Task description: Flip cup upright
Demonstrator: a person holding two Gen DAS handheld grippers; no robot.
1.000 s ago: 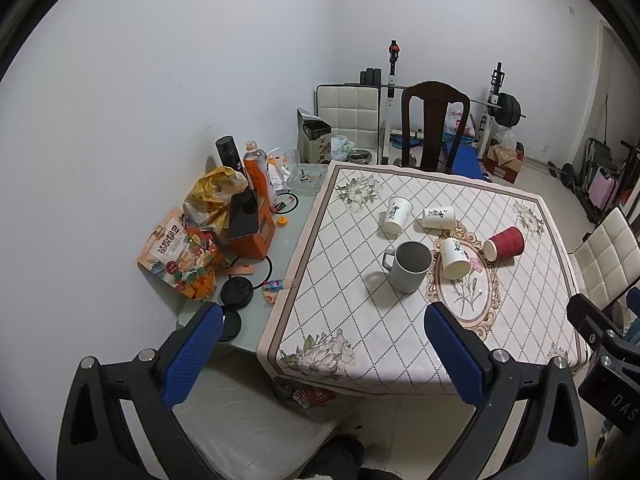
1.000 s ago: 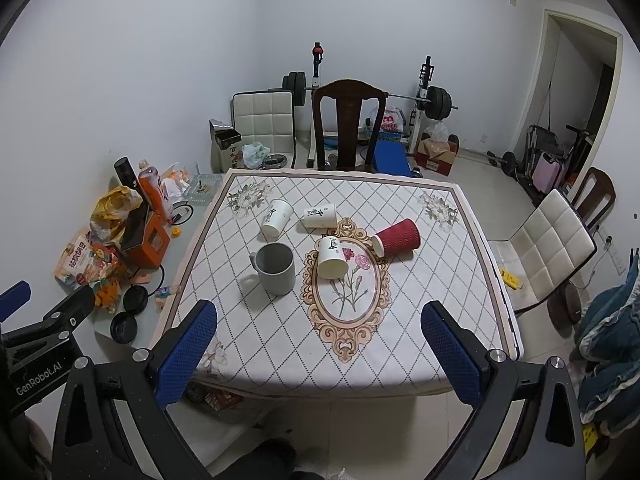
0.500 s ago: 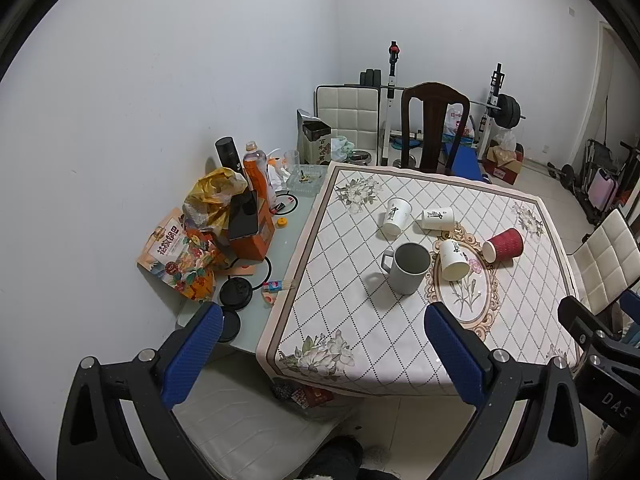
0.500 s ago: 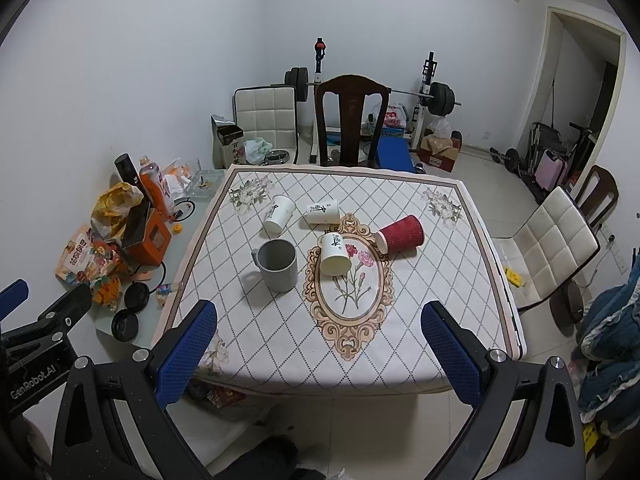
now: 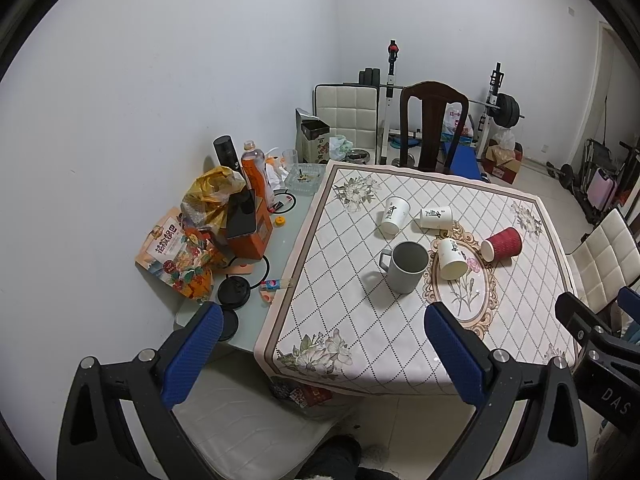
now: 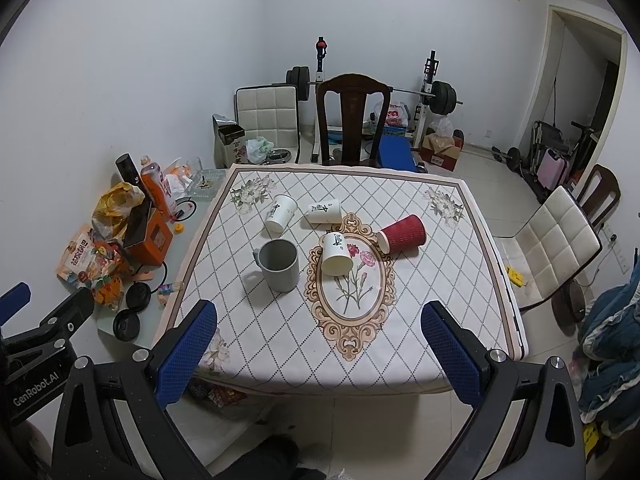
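On the patterned tablecloth [image 6: 280,328] three white paper cups lie on their sides: one at the far left [image 6: 280,213], one behind it [image 6: 325,211], one nearer the middle [image 6: 337,254]. A red paper cup [image 6: 401,234] lies on its side to the right. A grey mug [image 6: 279,265] stands upright. The same cups show in the left wrist view: white cups [image 5: 395,215] [image 5: 436,217] [image 5: 451,259], red cup [image 5: 502,243], mug [image 5: 406,267]. My left gripper [image 5: 320,344] and right gripper [image 6: 320,344] are open and empty, well short of the table's near edge.
A side table at the left holds snack bags [image 6: 88,258], an orange box [image 6: 150,236], bottles [image 6: 154,184] and black lids [image 6: 132,312]. A dark wooden chair [image 6: 352,120] stands behind the table, a white chair [image 6: 548,248] at the right. Gym weights line the back wall.
Both grippers have drawn slightly nearer the table and tilted a little; the cups and mug have not moved.
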